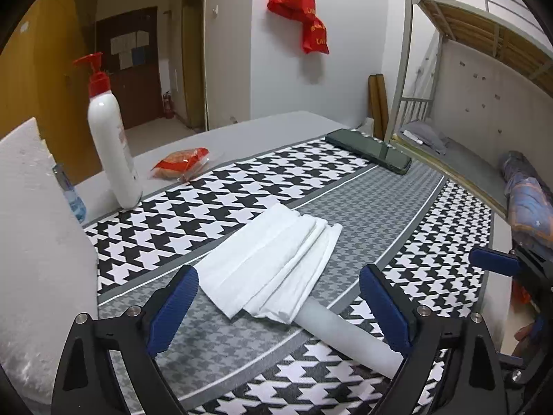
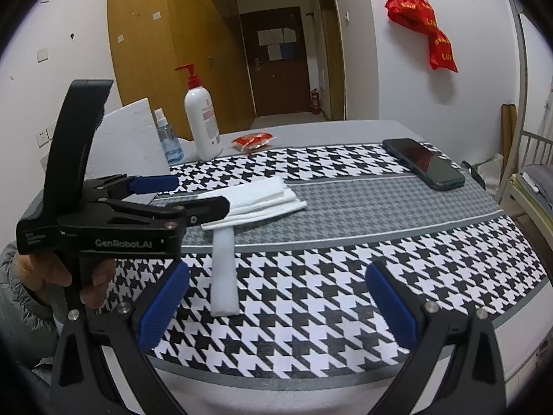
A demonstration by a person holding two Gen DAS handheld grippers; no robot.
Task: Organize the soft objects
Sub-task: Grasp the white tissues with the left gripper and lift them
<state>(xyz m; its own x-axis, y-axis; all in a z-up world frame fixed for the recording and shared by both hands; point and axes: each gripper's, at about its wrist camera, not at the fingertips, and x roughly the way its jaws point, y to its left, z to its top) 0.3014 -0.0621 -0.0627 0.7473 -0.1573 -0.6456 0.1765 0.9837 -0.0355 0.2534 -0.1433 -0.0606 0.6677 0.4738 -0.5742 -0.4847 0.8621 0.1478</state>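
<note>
Both cameras look forward and downward along their own hand-held gripper fingers, close over the tabletop (image 1: 242,128). The left view sits low, just before the folded white cloth (image 1: 273,263), facing the far wall. The right view stands further back, sharing the cloth (image 2: 255,200), pump bottle (image 2: 202,121), phone (image 2: 423,162) and left hand-held gripper (image 2: 186,193).

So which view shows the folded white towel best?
The left wrist view: the folded white towel lies close and unobstructed, its layers clear, between the open left gripper fingers. In the right wrist view the towel is smaller and partly hidden behind that gripper.
</note>
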